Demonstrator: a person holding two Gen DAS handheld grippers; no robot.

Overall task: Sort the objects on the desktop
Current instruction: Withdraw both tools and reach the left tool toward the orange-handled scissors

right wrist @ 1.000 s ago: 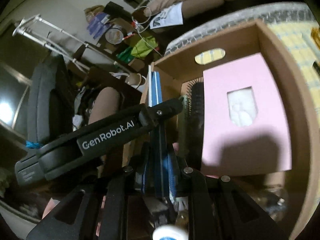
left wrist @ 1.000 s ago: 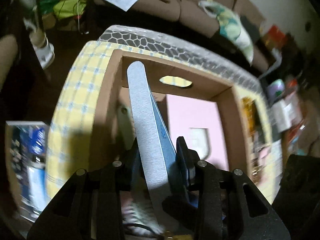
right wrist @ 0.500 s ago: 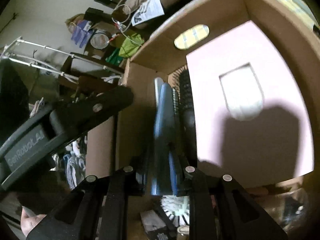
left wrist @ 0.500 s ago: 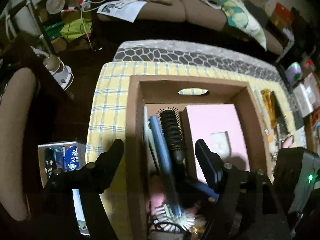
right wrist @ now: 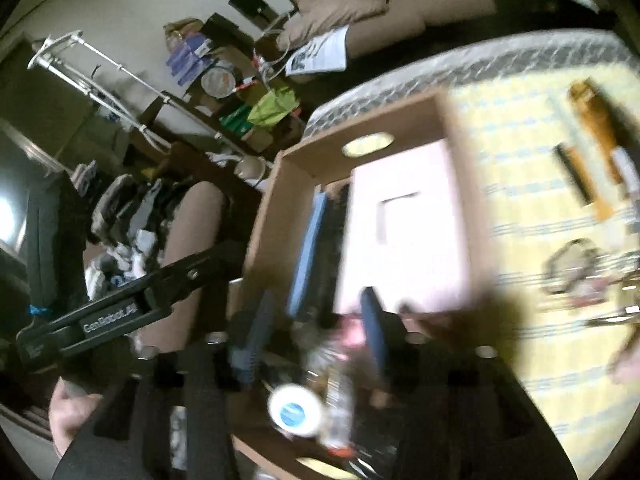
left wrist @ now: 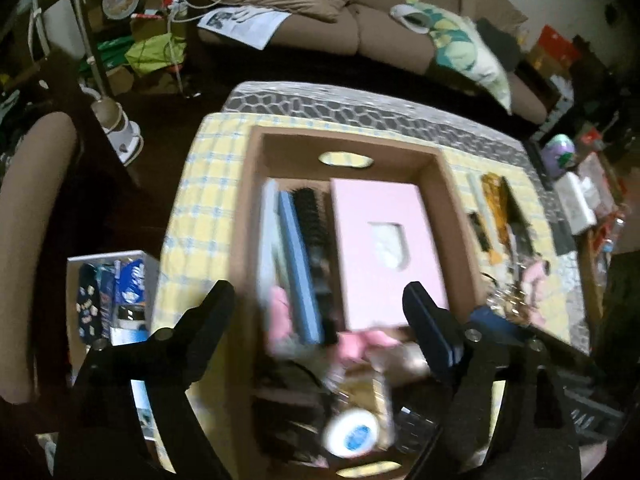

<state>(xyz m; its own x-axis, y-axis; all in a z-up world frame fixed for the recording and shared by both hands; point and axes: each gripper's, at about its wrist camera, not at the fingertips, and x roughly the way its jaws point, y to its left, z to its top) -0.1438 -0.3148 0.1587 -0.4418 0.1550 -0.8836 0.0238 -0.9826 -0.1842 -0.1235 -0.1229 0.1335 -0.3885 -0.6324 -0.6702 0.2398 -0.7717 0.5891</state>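
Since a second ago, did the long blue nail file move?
Yes. The blue nail file left the left gripper, whose jaws are opening, and now lies in the cardboard box beside the black brush.

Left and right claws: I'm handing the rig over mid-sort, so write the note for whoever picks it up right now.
Left claw: jaws opening, nothing between them, above the box.
Right claw: jaws opening, empty too.
In the brown cardboard box: flat blue nail file on its left side, beside the black round hairbrush and the pink tissue box; a white round jar lid at the near end.
Done: file is in the box.
Left: long amber and black items lying on the yellow checked cloth, right of the box.
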